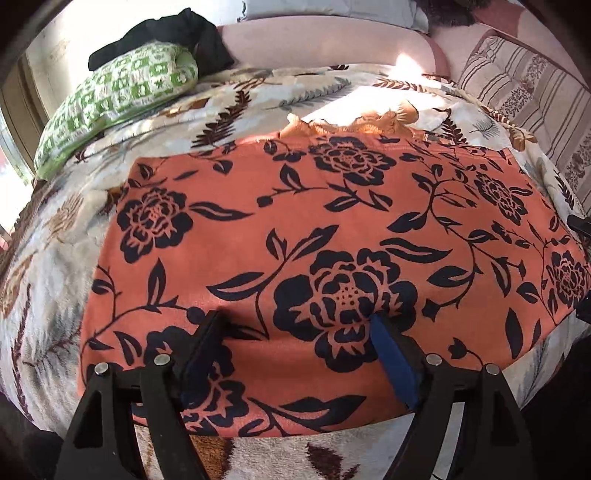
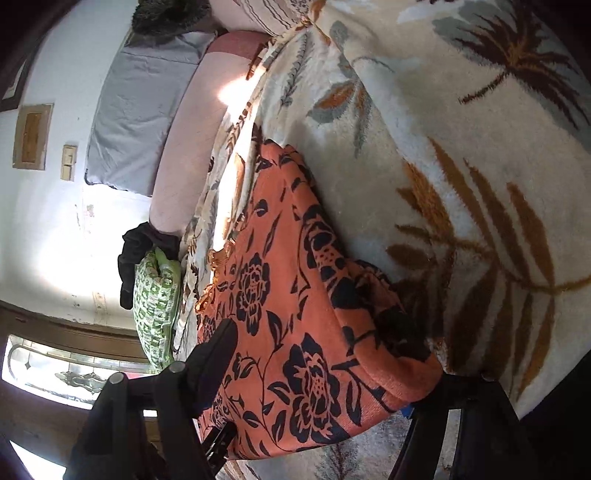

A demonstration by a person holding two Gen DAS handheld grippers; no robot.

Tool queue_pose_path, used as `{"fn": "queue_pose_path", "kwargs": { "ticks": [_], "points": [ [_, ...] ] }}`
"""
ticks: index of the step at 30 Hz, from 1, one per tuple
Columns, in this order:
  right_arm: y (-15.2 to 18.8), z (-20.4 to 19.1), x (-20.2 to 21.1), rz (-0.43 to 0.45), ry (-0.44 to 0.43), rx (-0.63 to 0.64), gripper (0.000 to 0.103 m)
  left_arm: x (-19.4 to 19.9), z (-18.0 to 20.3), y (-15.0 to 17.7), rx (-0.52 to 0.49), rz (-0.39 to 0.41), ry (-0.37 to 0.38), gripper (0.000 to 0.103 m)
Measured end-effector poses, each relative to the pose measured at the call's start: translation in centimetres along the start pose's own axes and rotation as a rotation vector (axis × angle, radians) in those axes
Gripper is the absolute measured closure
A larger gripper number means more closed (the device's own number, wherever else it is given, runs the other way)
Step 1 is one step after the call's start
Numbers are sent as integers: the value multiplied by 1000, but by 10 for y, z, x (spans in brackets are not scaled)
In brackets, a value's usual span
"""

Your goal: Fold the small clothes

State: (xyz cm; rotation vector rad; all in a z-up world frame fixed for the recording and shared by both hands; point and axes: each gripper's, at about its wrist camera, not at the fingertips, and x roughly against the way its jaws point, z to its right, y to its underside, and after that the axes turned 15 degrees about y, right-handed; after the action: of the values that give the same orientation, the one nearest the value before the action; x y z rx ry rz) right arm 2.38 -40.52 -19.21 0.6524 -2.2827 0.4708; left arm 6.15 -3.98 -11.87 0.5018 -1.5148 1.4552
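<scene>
An orange garment with a dark flower print [image 1: 314,236] lies flat on a leaf-patterned blanket [image 1: 55,258]. My left gripper [image 1: 299,321] is open just above its near edge, fingers spread wide and holding nothing. In the right wrist view the same garment [image 2: 295,314] sits between the fingers of my right gripper [image 2: 325,354]. One black finger [image 2: 212,354] lies on top of the cloth; the other is under the garment's folded edge and mostly hidden. I cannot tell whether the jaws pinch the cloth.
A green-and-white pillow [image 1: 118,92] with a black cloth [image 1: 184,33] on it lies at the blanket's far left. A pink headboard [image 1: 314,40] and a striped cushion [image 1: 524,92] stand behind. The blanket [image 2: 461,166] extends around the garment.
</scene>
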Motion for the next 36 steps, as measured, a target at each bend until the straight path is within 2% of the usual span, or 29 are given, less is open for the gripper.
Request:
{"fn": "queue_pose_path", "kwargs": {
  "ticks": [3,5,6,7,8,9,10,11,12,14,15,16,17,18,19,20,21,22,24,27,30,32,34,36],
  "points": [
    [0,-9,9,25,-13,43,28,26,7,-5,-4,99,46,21],
    [1,-20,16,54,-13,90,29,27,9,-5,-22,143,30,20],
    [2,-23,16,62,2,109,29,16,9,-4,-28,106,15,20],
    [1,-25,14,59,22,115,29,-3,6,-3,-25,22,5,20],
    [1,-24,9,49,42,113,29,-18,3,0,-19,-27,-4,18],
    [0,-22,4,41,66,114,32,-13,4,1,-30,16,-11,16],
    [-1,-21,-1,31,88,115,36,-6,7,0,-35,25,-13,17],
    [-1,-19,-3,19,100,109,46,3,10,-2,-38,47,2,17],
    [0,-18,-3,15,105,109,51,16,11,-4,-42,104,20,17],
    [1,-22,-1,30,122,135,52,31,12,-4,-57,194,1,16],
    [1,-24,-2,33,143,147,52,26,10,-5,-54,183,-20,15],
    [1,-25,-5,30,165,156,51,12,5,-5,-41,131,-25,15],
    [1,-24,-7,31,180,153,51,-11,-1,-4,-20,38,-28,15],
    [0,-24,-9,34,185,152,50,-24,-4,0,-23,11,-33,8],
    [0,-27,-11,37,197,164,50,-20,0,2,-57,67,-59,5],
    [0,-30,-14,34,215,186,53,-20,3,2,-83,61,-72,5],
    [0,-36,-16,30,245,213,73,-19,2,1,-84,57,-65,5],
    [2,-44,-18,21,265,234,83,-17,-2,0,-69,55,-42,5],
    [5,-68,-9,62,315,297,83,-5,-16,-2,-16,71,17,7],
    [23,-126,14,140,290,420,84,49,-50,-2,121,261,5,8],
    [67,-199,26,204,265,620,84,110,-103,1,289,476,-67,8],
    [108,-241,25,242,261,760,84,136,-140,10,394,568,-132,8],
    [152,-268,7,246,277,880,84,144,-172,21,469,584,-198,8],
    [188,-279,-31,181,295,956,84,140,-198,35,537,560,-248,8]
  ]
}}
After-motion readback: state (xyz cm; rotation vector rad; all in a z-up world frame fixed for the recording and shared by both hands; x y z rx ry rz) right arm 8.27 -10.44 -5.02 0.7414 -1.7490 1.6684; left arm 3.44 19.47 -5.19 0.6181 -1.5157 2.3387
